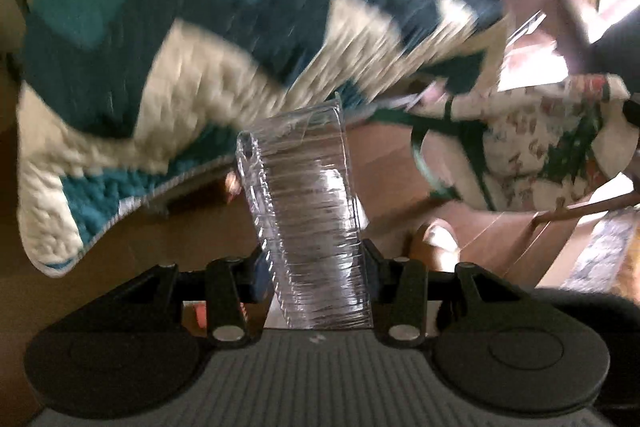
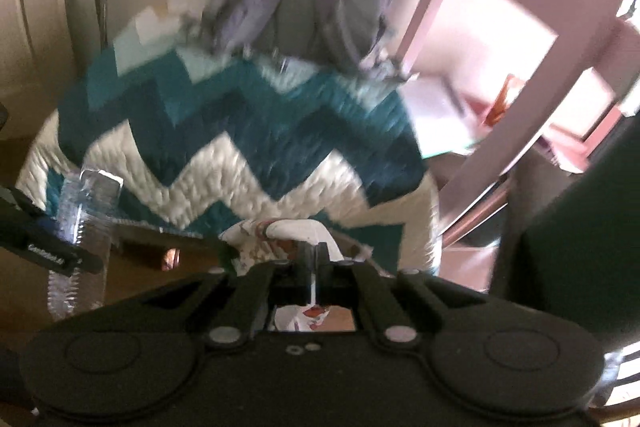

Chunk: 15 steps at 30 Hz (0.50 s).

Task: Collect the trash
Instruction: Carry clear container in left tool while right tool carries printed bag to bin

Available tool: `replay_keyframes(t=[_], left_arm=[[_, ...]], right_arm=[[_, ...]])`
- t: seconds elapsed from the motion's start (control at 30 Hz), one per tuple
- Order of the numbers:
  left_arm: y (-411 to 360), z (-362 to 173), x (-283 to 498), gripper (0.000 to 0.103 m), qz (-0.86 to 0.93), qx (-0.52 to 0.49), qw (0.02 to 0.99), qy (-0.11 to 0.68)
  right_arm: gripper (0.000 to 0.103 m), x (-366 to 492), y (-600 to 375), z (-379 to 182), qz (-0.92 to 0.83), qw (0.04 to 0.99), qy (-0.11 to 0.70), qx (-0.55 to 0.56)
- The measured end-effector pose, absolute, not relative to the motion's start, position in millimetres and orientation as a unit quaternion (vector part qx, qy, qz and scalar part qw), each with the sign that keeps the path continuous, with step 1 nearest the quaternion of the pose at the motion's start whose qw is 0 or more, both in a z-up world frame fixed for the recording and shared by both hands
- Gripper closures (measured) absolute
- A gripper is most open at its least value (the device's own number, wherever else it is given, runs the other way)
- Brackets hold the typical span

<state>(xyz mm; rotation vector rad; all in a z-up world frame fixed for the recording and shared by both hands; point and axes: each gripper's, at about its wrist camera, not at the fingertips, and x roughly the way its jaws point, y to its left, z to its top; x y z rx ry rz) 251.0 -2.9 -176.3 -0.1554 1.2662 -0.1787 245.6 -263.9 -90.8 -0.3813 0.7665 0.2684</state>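
Behind everything lies a zigzag quilt (image 1: pixel 168 27). My left gripper (image 1: pixel 316 267) clamps a clear plastic box (image 1: pixel 308 211): light, thin, slippery, so I hold its ribbed sides gently. My right gripper (image 2: pixel 314 259) is clenched on a floral bag (image 2: pixel 292 231).

Light: daylight entered from the upper right, overexposing the pink furniture (image 2: pixel 516 39).
Blur: motion streaks smeared the chevron quilt (image 1: pixel 192 39); gripper bodies stayed sharp.
Glare: highlights glinted on the clear plastic container (image 1: pixel 312 211).
Edges: fisheye curvature, dark corners.
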Motion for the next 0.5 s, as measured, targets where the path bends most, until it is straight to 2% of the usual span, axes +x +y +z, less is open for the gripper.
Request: replay_keyframes(t=[0.5], left_arm=[[-101, 39, 256, 0.058, -0.127, -0.066, 0.893, 0.426]], right_arm=[[0.103, 193, -346, 91, 0.068, 0.962, 0.184, -0.191]])
